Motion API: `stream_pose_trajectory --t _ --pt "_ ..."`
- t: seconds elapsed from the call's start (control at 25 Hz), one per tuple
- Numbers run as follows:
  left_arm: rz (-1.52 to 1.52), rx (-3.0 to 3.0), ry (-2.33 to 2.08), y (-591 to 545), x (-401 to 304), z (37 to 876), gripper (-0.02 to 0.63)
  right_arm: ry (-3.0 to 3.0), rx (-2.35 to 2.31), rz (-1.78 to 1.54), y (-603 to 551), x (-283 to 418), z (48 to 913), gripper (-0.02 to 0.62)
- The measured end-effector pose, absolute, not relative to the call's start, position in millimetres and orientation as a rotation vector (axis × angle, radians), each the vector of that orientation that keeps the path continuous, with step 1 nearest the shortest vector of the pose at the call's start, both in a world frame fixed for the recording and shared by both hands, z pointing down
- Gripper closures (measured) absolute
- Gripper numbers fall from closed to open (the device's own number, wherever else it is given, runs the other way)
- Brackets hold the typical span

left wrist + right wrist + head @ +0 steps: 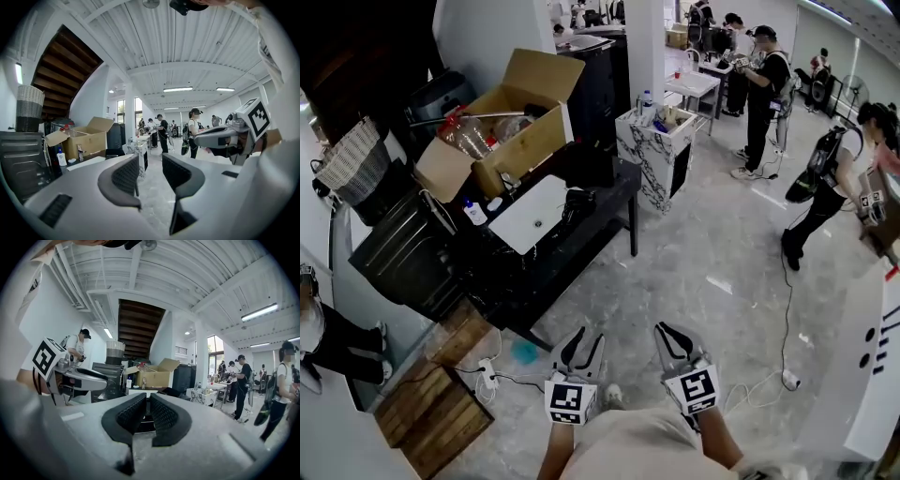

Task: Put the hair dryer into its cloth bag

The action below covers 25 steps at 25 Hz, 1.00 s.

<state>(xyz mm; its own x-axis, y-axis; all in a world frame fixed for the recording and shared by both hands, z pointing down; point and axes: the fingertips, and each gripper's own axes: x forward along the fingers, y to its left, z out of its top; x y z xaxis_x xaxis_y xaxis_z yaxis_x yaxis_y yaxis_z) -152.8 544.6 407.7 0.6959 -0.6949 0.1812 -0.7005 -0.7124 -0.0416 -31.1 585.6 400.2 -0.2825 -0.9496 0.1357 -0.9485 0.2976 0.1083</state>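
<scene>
Head view: I logged the left claw (pixel 581 352) and right claw (pixel 675 343) side by side over open grey floor (pixel 722 253), well apart from the black tabletop (pixel 546 267). On it lay a dark shape, seemingly the hair dryer (pixel 576 203), beside a white flat piece (pixel 528 214).
Left gripper view: jaws narrowly parted, nothing between.
Right gripper view: jaws pressed together, empty, tabletop edge ahead.

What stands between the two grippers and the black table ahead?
Nothing visible: only bare floor lies between the left gripper, the right gripper and the table. A power strip lies off to the left. I cannot make out the hair dryer.
</scene>
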Motion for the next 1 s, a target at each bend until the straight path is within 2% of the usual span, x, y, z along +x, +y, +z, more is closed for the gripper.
stream_pose_trajectory --t 0.12,0.32,0.48,0.68,1.0 --pt "0.290 2.869 -1.161 523 -153 407 0.451 -2.368 1.770 -0.037 566 -31 400 0.580" --pt "0.286 2.881 -1.112 491 -154 409 0.453 -2.334 1.828 0.102 537 -38 403 0.579" --pt "0.285 2.885 -1.083 464 -159 409 0.453 -2.311 1.804 -0.001 509 -43 404 0.580" --pt "0.265 2.891 -1.048 434 -166 406 0.456 -2.284 1.859 0.113 482 -54 399 0.580" --pt "0.261 2.877 -1.004 401 -175 414 0.456 -2.238 1.862 0.095 453 -62 404 0.580"
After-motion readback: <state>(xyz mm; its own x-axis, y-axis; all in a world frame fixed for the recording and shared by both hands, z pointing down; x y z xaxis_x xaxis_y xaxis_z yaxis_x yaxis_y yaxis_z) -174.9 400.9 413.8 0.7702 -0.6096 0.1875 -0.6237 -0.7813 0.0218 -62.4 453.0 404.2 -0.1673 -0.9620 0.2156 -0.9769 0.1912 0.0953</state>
